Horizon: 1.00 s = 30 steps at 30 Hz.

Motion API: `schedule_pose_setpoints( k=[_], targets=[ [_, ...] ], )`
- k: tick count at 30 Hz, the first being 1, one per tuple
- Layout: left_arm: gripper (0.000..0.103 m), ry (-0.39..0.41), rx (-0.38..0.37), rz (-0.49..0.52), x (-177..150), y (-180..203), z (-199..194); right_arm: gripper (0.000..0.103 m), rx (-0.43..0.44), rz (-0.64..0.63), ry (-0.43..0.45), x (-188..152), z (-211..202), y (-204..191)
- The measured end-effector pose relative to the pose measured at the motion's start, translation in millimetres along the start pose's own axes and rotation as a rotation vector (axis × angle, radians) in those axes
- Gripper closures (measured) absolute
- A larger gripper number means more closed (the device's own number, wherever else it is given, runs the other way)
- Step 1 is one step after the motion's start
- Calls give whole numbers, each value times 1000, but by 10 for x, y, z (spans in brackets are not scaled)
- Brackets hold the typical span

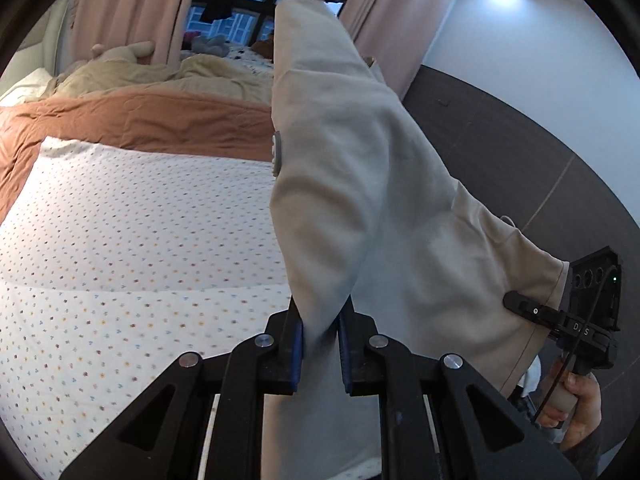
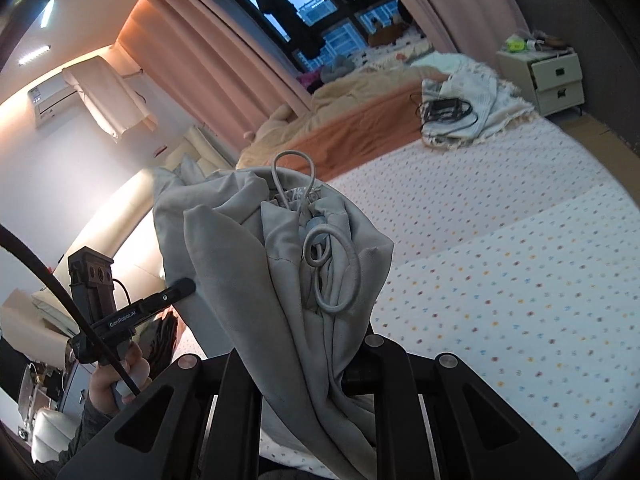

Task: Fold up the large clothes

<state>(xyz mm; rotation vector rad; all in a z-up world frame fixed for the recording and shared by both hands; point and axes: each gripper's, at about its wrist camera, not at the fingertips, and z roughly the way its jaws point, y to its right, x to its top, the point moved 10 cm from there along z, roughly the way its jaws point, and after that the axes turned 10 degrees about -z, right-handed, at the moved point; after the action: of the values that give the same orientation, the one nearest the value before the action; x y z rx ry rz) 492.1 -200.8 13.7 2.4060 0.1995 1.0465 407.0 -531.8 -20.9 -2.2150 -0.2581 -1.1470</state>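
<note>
Both grippers are holding a pale grey garment [image 1: 360,184] up over a dotted bedsheet [image 1: 132,248].

The left gripper [image 1: 320,344] and right gripper [image 2: 316,360] are each clamping bunched cloth; ahead, pink curtains [image 2: 208,64] are framing a dark window [image 2: 320,12].

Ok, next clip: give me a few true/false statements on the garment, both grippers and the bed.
1. The left gripper is shut on the light grey garment. True.
2. The right gripper hangs open, gripping nothing. False: it is shut on the garment's bunched drawstring end.
3. The garment lies spread flat on the dotted bedsheet. False: it is held up above the sheet between both grippers.
4. A white nightstand with drawers stands beyond the bed. True.
</note>
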Motion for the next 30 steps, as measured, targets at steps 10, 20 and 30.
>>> schedule_pose_setpoints(
  k=[10, 20, 30],
  targets=[
    [87, -30, -100, 48, -263, 1091, -7, 93, -107, -69, 67, -38, -1286, 147],
    [88, -101, -181, 109, -575, 1981, 219, 94, -232, -64, 104, -303, -2159, 214],
    [88, -217, -264, 167, -916, 2650, 627, 94, -351, -16, 104, -497, -2679, 180]
  ],
)
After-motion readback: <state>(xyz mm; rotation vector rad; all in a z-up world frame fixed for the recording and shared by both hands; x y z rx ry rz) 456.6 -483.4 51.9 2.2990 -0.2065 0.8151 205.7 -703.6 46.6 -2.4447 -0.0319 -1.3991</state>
